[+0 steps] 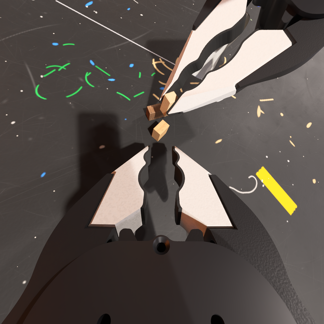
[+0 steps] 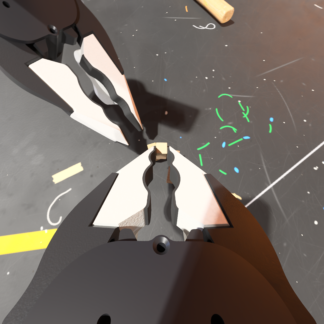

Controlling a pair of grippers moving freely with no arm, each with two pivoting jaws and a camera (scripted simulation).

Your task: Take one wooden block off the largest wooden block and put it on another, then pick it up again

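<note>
A dark brown wooden block [image 1: 152, 112] lies flat on the black table [image 1: 70, 175]. A small light wooden block [image 1: 168, 102] stands on it or just above it, between the fingertips of my right gripper [image 1: 166, 106], which reaches in from the upper right. In the right wrist view this block [image 2: 161, 149] fills the gap at my right gripper's [image 2: 161, 148] tips, and slivers of the dark block [image 2: 168, 175] show beneath. A second light block [image 1: 160, 130] lies on the table just ahead of my left gripper [image 1: 161, 148], which is open and empty. The left gripper [image 2: 135, 136] also shows in the right wrist view.
A round wooden dowel [image 2: 220, 10] lies at the far edge of the right wrist view. A yellow strip [image 1: 276, 190] and a tan strip [image 2: 67, 172] are flat on the table. Green, blue and tan marks are scattered over the surface.
</note>
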